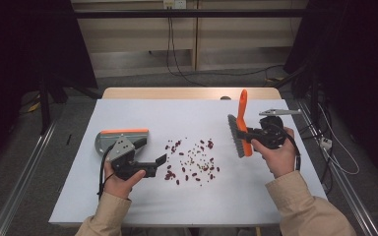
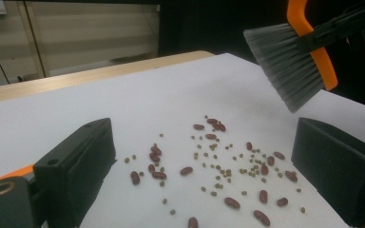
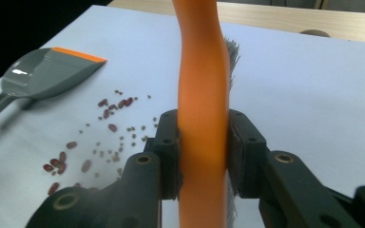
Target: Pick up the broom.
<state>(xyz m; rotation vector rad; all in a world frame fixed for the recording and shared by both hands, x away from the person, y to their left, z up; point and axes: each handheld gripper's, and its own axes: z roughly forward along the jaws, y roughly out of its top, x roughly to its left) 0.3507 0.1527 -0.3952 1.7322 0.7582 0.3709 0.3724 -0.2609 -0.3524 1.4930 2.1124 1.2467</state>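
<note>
Small red beans and green peas lie scattered mid-table on the white sheet. My left gripper is low at their left edge, open and empty; in the left gripper view its jaws stand wide apart around the beans. A grey dustpan with an orange lip lies flat just behind that hand, and the dustpan also shows in the right gripper view. My right gripper is shut on the orange brush handle. It holds the brush above the table to the right of the beans, grey bristles facing them.
The sheet covers a wooden table whose far edge is bare. Metal rails run along the floor on both sides, and cables lie to the right. Open sheet lies in front of and behind the beans.
</note>
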